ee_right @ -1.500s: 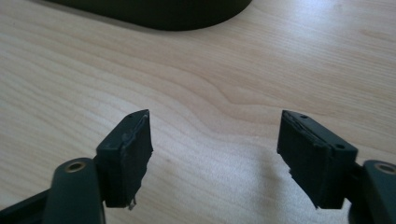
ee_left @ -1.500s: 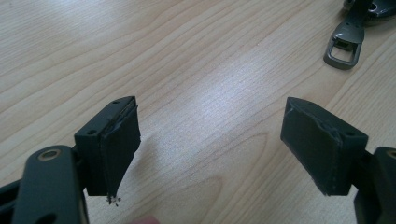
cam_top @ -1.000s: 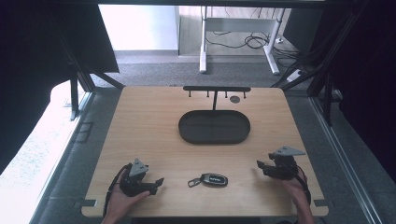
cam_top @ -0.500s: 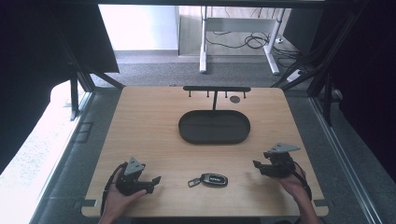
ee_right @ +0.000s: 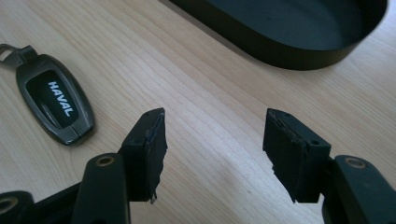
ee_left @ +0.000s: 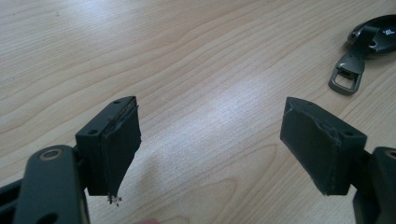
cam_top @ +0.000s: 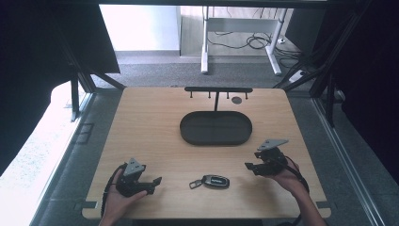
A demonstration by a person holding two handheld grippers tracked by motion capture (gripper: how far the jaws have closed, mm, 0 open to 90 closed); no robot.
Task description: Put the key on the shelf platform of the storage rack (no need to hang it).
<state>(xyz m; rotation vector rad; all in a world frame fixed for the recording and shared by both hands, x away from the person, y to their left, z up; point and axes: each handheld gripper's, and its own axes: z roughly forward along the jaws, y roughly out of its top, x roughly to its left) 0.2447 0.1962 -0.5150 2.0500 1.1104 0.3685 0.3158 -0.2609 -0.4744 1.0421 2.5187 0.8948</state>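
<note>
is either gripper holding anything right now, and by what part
Nothing is held. The left gripper and right gripper both stand open over bare wood; the dark grey oval key fob lies untouched between them on the table.

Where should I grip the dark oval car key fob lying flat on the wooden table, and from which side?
Probably across the dark oval car key fob at its narrow width, coming straight down: it lies flat, long axis across the table. Avoid the loose metal loop at one end.

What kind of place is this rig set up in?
Probably a lab or office test bench. A light wooden table sits inside a black metal frame, grey carpet lies around it, and a white-legged desk with loose cables stands behind.
</note>
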